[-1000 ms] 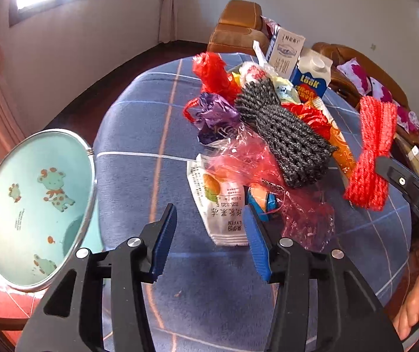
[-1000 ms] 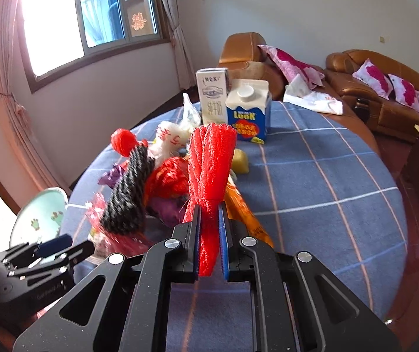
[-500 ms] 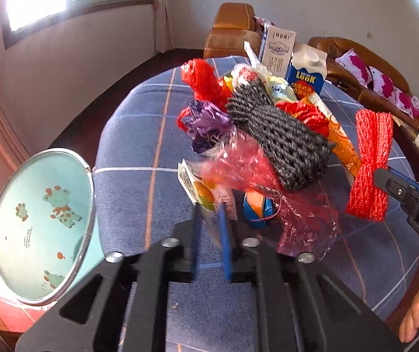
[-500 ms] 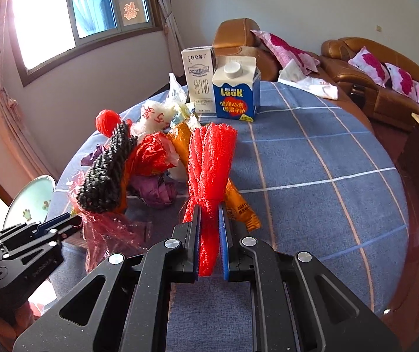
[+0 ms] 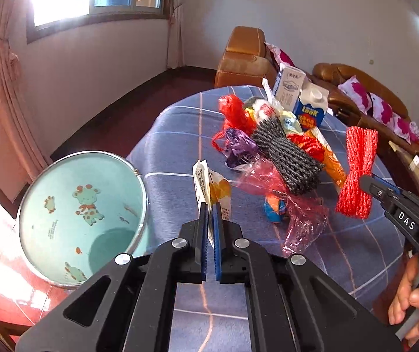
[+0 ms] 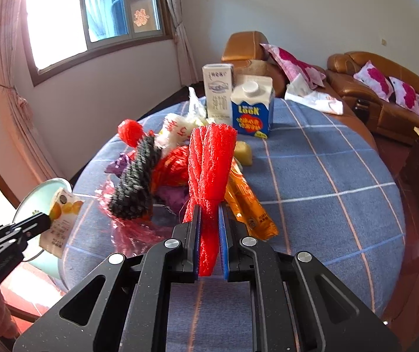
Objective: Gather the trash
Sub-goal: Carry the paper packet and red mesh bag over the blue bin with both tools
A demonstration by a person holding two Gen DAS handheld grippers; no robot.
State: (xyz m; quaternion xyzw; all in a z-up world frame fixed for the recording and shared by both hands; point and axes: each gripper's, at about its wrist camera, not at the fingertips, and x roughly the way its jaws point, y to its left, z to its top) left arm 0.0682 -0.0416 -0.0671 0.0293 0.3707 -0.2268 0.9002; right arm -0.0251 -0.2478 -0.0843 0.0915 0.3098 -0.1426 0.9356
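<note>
Trash lies heaped on the near-left part of the desk [image 6: 326,182], and none of it looks to be in the bin [image 5: 80,214] yet: the pale green interior with its cartoon animals shows no litter that I can see. Two pieces are in hand, though. The left gripper [image 5: 210,214] is clamped on a white snack packet [image 5: 209,184] with an orange picture, lifted clear of the cloth and, in the right wrist view, hanging just by the bin's rim. Its jaws have just been closing, and the packet sits between the pads. The right gripper [image 6: 209,220] is closed on a red mesh bundle [image 6: 210,164], held up above the pile.

Still to collect, by my judgement: the black mesh sleeve [image 5: 285,158], the crumpled red film [image 5: 303,220], a purple wrapper [image 5: 238,145], an orange sachet [image 6: 247,202], a red net ball [image 6: 130,129], a white bag with red writing [image 6: 177,129], and perhaps the two cartons, the blue one [image 6: 252,108] and the white one [image 6: 218,91], standing upright side by side at the far edge. So the task seems barely begun.

The desk is round under a blue checked cloth. Behind it stand brown leather sofas [image 6: 382,88] with pink-flowered cushions; a window [image 6: 103,8] with pink curtains throws strong glare from the left. The bin stands on a reddish floor beside the desk.
</note>
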